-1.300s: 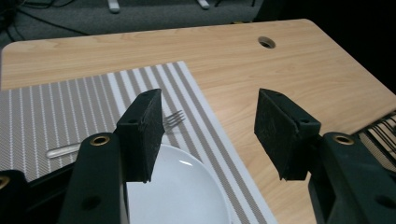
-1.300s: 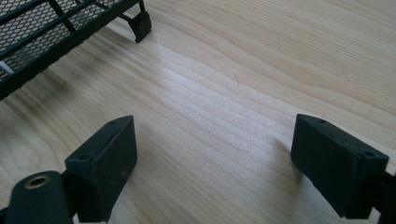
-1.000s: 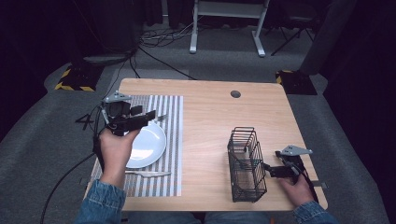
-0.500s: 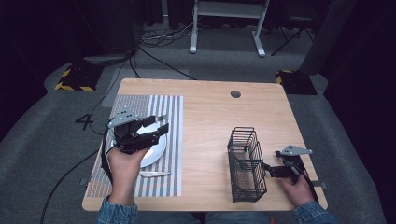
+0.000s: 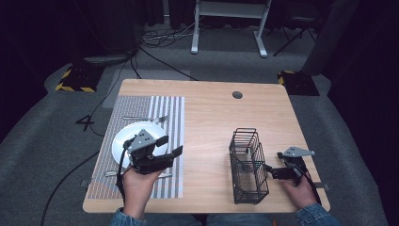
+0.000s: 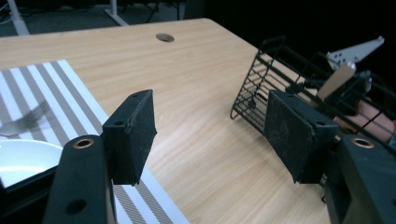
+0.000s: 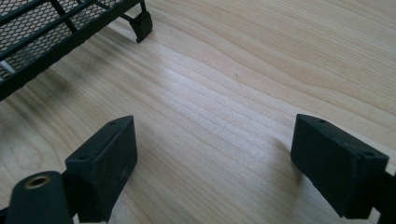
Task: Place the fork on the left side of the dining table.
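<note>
Left gripper (image 5: 170,146) has dropped lower and come back toward the near edge of the table (image 5: 211,122) since the earlier frame. It now hangs over the near side of the white plate (image 5: 120,141). Its jaws have just been opening and stand spread with nothing between them, which is clear in the left gripper view (image 6: 215,135). Closest to it is a slim piece of cutlery (image 5: 109,173) lying flat on the striped placemat (image 5: 169,113) just in front of the plate, partly hidden under the hand. I'd guess it's light, stiff and pretty slippery, and being flat on cloth it'll be fiddly, so pinch it across the handle rather than the thin end. The plate rim is right beside it and could get bumped. Over on the other side, the right gripper (image 5: 269,170) rests on the bare wood just beside the black wire basket (image 5: 249,188), pads wide apart and empty (image 7: 215,154). The basket already has one utensil (image 5: 247,153) standing in it. Further back a fork (image 5: 141,117) lies on the mat beyond the plate, well apart from both grippers.
</note>
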